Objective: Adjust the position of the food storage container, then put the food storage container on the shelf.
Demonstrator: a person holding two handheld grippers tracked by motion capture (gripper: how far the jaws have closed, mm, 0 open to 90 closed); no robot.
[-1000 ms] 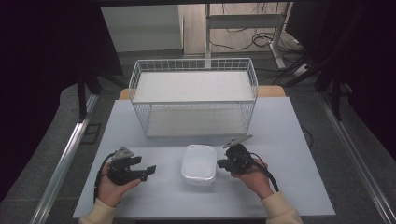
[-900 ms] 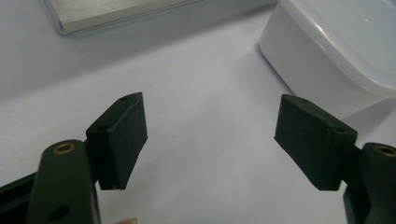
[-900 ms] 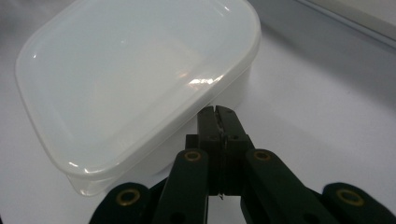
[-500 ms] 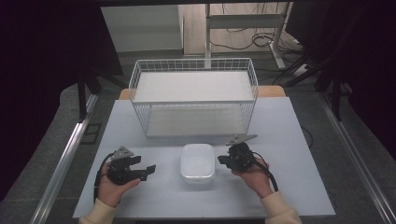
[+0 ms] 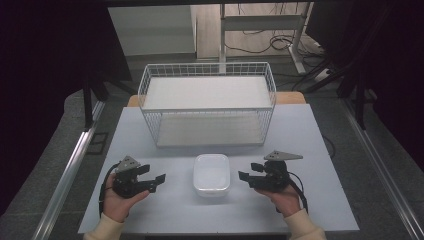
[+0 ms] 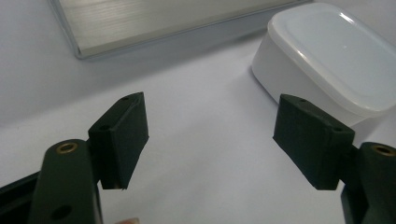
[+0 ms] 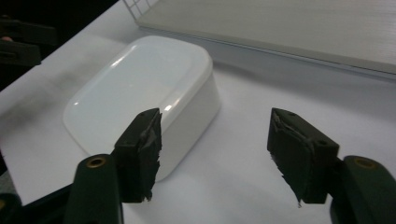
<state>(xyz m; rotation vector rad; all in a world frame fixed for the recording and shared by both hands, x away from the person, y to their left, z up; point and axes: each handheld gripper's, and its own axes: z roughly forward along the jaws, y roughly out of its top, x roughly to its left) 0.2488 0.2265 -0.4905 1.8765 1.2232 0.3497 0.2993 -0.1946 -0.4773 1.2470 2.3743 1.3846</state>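
A white lidded container (image 5: pixel 212 173) was seen resting on the grey table (image 5: pixel 165 210), between the two grippers and touched by neither. The left gripper (image 5: pixel 154 180) was held at the container's nine o'clock with its jaws spread wide and empty. The right gripper (image 5: pixel 243 178) was held at three o'clock, also wide apart and holding nothing. A white wire basket (image 5: pixel 207 106) was set at the container's twelve o'clock, apart from it.

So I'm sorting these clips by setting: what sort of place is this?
Probably a lab or workshop recording bench, not a home: a plain grey table ringed by dark curtains, loose cables on the floor behind, and a staged wire basket and plastic box.
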